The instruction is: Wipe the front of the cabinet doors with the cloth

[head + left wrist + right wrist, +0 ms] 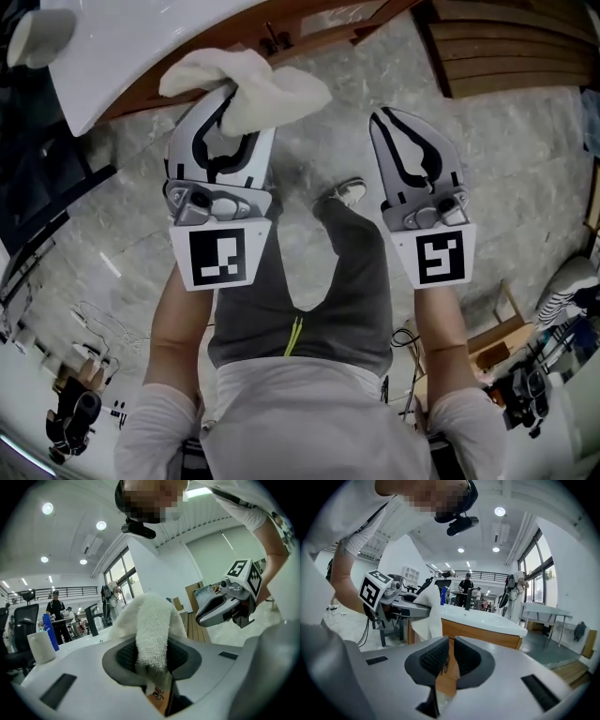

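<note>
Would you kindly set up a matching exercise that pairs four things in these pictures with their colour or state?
Things:
1. cloth
2. left gripper
3. right gripper
4. cabinet

Colours or states:
A. brown wood
B. jaws together, holding nothing
C. white and bunched up
D. shut on the cloth

Pairs: 1-C, 2-D, 3-B, 4-A

The cloth (246, 86) hides the left gripper's (239, 111) tips. The cabinet (323, 28) is cut off at the head view's top edge, its doors barely showing.
</note>
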`<state>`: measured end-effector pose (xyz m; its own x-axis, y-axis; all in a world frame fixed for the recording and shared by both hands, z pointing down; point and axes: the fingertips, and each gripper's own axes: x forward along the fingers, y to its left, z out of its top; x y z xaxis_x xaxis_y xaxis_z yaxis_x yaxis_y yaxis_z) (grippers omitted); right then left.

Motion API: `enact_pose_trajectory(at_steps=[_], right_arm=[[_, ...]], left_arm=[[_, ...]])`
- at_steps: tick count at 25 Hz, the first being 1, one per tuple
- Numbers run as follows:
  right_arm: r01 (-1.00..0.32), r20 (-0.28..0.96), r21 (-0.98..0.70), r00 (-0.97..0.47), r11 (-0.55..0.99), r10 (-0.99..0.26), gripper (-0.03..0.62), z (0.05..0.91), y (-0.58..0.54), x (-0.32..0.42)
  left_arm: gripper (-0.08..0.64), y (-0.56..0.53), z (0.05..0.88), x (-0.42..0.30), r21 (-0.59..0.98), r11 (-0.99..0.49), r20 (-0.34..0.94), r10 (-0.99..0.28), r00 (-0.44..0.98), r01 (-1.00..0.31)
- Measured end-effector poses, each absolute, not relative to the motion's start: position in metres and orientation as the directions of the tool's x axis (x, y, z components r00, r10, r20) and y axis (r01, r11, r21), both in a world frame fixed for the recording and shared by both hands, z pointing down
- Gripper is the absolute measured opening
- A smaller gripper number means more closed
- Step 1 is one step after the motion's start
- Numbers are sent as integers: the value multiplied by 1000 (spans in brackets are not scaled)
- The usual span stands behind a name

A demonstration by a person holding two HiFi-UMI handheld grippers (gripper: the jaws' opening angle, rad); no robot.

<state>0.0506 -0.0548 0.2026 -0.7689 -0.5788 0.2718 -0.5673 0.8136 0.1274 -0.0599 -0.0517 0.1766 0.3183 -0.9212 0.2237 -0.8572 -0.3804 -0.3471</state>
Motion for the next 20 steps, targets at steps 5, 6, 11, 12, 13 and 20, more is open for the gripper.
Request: enact_pose_trajectory(at_steps=[5,6,11,12,13,20], right_arm=[[-558,262,134,-777,819,-572,57,251,-57,56],[-559,261,130,-777,819,-573,57,259,-58,57],[-560,247,120,-783,819,-572,57,283,-60,55],[-553,245,126,-787,824,-566,57,289,-60,54],[-544,243,133,-793,829,-559,57,295,-61,54],[-536,209,146,-805,832,-555,57,350,-78,44]], left_arm=[[112,-60,211,-54,-362,-364,202,-929,309,-858],[112,-62,217,-53,-362,-361,199,-931,307,-859],[112,-71,240,-51,-384,-362,197,-931,308,-849],[112,-72,244,-52,-390,-358,196,-933,303,-849],[112,-73,248,-53,-394,-352,193,-935,298,-849],[112,-93,288,-52,-421,-337,144,-942,304,-842]])
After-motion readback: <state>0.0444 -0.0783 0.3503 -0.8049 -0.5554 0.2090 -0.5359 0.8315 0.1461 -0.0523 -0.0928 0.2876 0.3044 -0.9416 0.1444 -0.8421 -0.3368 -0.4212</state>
